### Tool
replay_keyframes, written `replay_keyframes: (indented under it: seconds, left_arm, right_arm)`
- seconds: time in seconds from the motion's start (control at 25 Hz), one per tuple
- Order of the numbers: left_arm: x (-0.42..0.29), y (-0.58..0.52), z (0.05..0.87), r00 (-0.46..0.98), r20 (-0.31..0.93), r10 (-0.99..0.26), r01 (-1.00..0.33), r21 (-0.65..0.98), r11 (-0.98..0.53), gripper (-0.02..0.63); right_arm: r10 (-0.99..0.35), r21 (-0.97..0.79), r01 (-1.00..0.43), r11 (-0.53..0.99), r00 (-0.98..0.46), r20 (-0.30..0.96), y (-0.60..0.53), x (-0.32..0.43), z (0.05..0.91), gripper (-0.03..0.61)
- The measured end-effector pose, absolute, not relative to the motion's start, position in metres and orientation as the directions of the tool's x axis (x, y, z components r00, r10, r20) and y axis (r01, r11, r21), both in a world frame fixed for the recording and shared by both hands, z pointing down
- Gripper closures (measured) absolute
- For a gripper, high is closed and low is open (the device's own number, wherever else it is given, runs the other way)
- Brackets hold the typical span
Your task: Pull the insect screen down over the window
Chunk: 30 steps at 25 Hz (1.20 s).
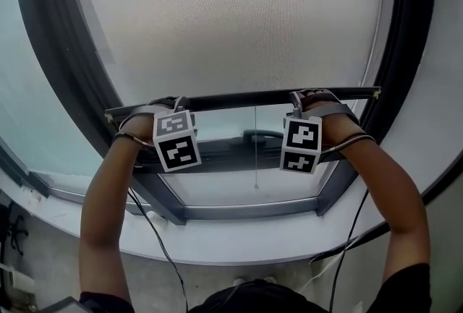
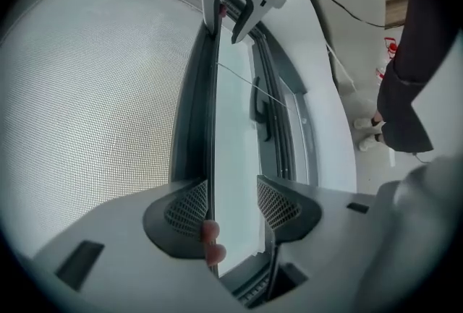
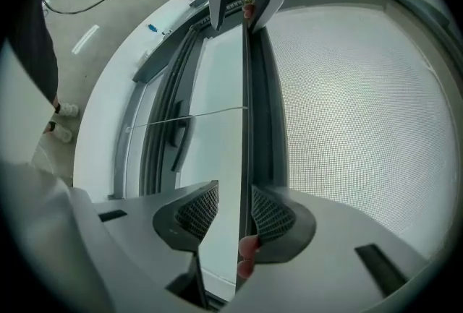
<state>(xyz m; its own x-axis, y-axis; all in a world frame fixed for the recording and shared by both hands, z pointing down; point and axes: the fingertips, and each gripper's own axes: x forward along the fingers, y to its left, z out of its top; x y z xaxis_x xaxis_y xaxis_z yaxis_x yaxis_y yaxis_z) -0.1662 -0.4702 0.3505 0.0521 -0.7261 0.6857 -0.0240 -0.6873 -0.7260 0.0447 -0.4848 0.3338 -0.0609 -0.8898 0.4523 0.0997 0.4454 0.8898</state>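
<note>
The insect screen's grey mesh (image 1: 239, 15) covers the upper window, and its dark bottom bar (image 1: 239, 98) runs level across the frame. My left gripper (image 1: 166, 106) straddles the bar near its left end, and my right gripper (image 1: 307, 99) straddles it near the right end. In the left gripper view the bar (image 2: 211, 123) lies against one pad of the left gripper (image 2: 233, 197), with a clear gap to the other pad. In the right gripper view the bar (image 3: 244, 102) passes between the right gripper's (image 3: 236, 204) jaws, close to one pad and clear of the other. Both stand open.
A thin pull cord (image 1: 255, 152) hangs from the middle of the bar. Below the bar are bare glass, a dark window handle (image 1: 260, 136) and the lower frame (image 1: 246, 212). A white sill (image 1: 231, 243) runs beneath. Cables (image 1: 155, 232) trail from both grippers.
</note>
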Motion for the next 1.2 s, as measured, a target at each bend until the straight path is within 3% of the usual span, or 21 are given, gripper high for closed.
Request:
replay_keyframes:
  seconds: [1.2]
  left_arm:
    - [-0.161,-0.467,0.523,0.003,0.737,-0.675,-0.037,-0.675,-0.737,0.399]
  right_arm:
    - [-0.791,0.792,0.068,0.607,-0.038,0.610,-0.475,0.048,0.508,0.442]
